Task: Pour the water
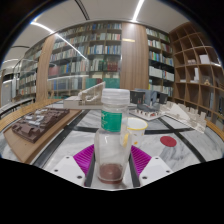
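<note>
You hold a clear glossy plastic bottle point(112, 135), white plastic cap, between matt magenta pads point(84, 157); tabletop point(185, 150) smooth.

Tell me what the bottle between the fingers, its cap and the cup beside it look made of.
The bottle, held between the gripper fingers, looks like clear glossy plastic: the background shows through its wall, around a green label. Its cap seems pale opaque plastic. The cup beside it looks like matte paper or thin plastic, cream-coloured; I cannot tell which.
</note>
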